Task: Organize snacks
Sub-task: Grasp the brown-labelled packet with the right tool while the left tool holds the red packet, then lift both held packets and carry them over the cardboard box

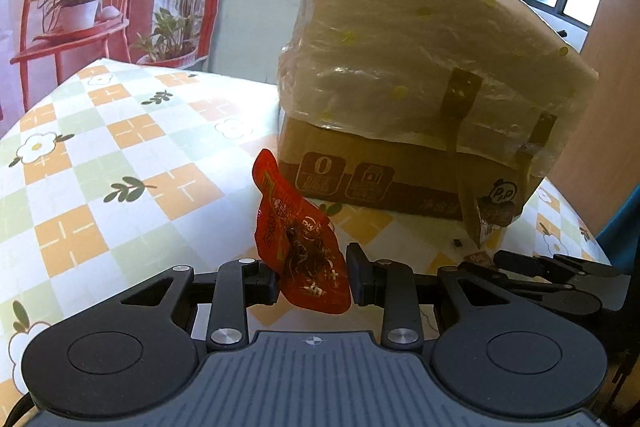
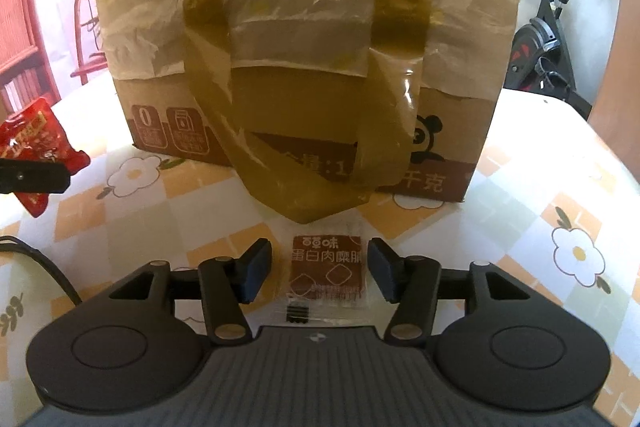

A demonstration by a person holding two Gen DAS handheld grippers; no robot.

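Red snack packet [image 1: 298, 239]; brown packet [image 2: 327, 273]; orange-green checked floral tablecloth [image 1: 120, 155].

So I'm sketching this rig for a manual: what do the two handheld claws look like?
The left claw and right claw look alike: matte black linkage arms with silver pivot pins, two round black discs either side of a ribbed grey centre plate bearing a small crosshair mark, and flat dark rectangular pads. A black cable shows at the left edge of the right wrist view. No sleeves are visible.
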